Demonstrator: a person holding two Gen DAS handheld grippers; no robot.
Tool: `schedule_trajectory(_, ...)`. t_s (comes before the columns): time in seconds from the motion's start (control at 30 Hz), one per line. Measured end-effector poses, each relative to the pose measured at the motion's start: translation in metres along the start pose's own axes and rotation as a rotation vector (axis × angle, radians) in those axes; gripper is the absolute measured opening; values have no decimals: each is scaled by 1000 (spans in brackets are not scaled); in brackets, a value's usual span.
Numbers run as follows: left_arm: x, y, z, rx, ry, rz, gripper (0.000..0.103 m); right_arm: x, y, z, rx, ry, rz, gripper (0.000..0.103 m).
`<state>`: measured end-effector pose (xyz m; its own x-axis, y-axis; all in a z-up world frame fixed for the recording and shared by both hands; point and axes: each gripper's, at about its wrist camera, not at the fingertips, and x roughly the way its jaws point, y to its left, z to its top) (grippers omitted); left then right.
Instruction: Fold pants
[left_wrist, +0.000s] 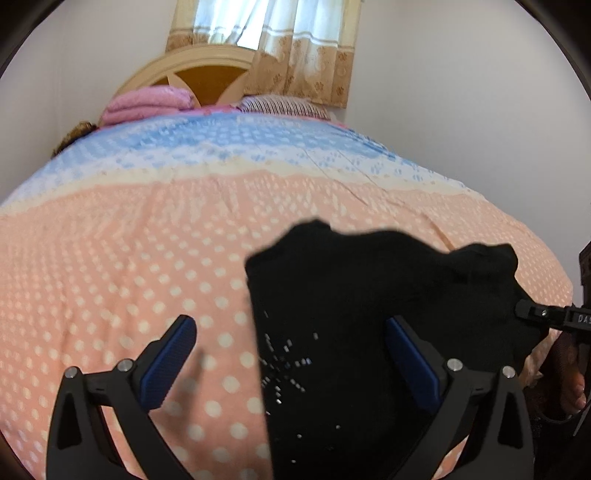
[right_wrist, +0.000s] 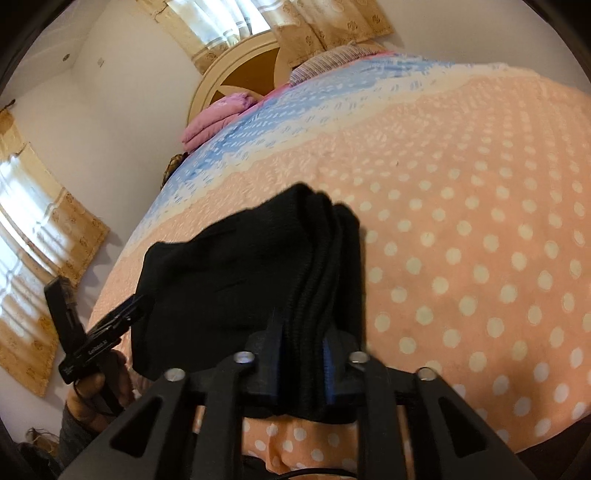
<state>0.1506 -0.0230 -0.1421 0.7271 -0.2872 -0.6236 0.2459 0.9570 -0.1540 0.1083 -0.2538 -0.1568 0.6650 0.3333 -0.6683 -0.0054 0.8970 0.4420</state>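
A pair of black fabric pants (left_wrist: 369, 295), bunched into a thick wad with a sparkly stud pattern on one face, lies near the front edge of a bed spread with a peach, white-dotted blanket (left_wrist: 129, 258). The right gripper (right_wrist: 303, 354) is clenched on the stacked, ribbed layers at the near end of the garment, its blue pads pressing the folds from both sides. The left gripper (left_wrist: 291, 354) stands released with its jaws wide; one blue finger (left_wrist: 173, 350) is over bare blanket, the other over the black cloth, nothing pinched between them (the pants' left edge runs between the fingers).

The step in hand looks like a re-grip before the next fold. To do it well, the left gripper should probably close on that free edge, taking every layer and no blanket, while the right one keeps its hold so the stack does not splay. Both ends should then likely lift together and come down flat, edges matched. A folded pink blanket (left_wrist: 147, 103) and a striped pillow (left_wrist: 284, 105) sit well apart at the headboard.
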Motion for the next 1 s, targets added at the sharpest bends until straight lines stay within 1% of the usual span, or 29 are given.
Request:
schedule_trajectory(0.03,-2,1,3,-3,-10,-2,103,-6,3,4,-16,-33,-21,42)
schedule_trajectory(0.07,-4,3,5,-7,-18,-4,103,-9,4,9,-24,-56,-24,50)
schedule_trajectory(0.1,-5,4,8,-11,-28,-4,103,-12,7,16,-27,-75,-14,53)
schedule_trajectory(0.2,-3,7,18,-10,-52,16,103,-6,13,34,-27,-84,6,55)
schedule_trajectory(0.3,3,16,26,-35,-80,48,103,18,14,48,0,-25,37,55)
schedule_trajectory(0.33,6,20,28,-49,-82,55,103,24,13,51,4,-6,33,53)
schedule_trajectory(0.37,11,22,30,-61,-80,59,103,29,15,51,-18,-4,-6,28)
schedule_trajectory(0.4,17,25,33,-68,-65,60,103,30,17,52,-46,-13,-48,16)
schedule_trajectory(0.43,26,26,34,-65,-39,63,103,30,18,52,-75,-32,-86,15)
schedule_trajectory(0.47,36,26,35,-54,-6,74,103,33,13,53,-74,-35,-108,13)
schedule_trajectory(0.5,48,26,34,-43,24,106,103,35,7,54,-54,-22,-105,12)
schedule_trajectory(0.53,54,27,33,-40,32,125,103,38,-1,54,-30,-7,-99,12)
schedule_trajectory(0.6,67,31,33,-64,80,121,103,41,-7,54,-30,-1,-121,12)
schedule_trajectory(0.7,64,34,34,-77,73,148,103,43,-9,52,-17,-3,-130,12)
schedule_trajectory(0.77,58,35,32,-87,72,151,103,40,-3,50,-41,-11,-141,12)
schedule_trajectory(0.8,53,35,31,-90,62,153,103,34,1,48,-59,-30,-147,13)
schedule_trajectory(0.83,43,35,30,-95,47,153,103,25,5,45,-66,-53,-147,15)
schedule_trajectory(0.9,20,32,28,-90,8,144,103,9,11,40,-76,-86,-156,25)
schedule_trajectory(0.93,9,29,25,-81,-16,140,103,-2,15,36,-85,-106,-133,28)
schedule_trajectory(1.0,-12,22,18,-70,-39,116,103,-19,25,25,-106,-133,-84,40)
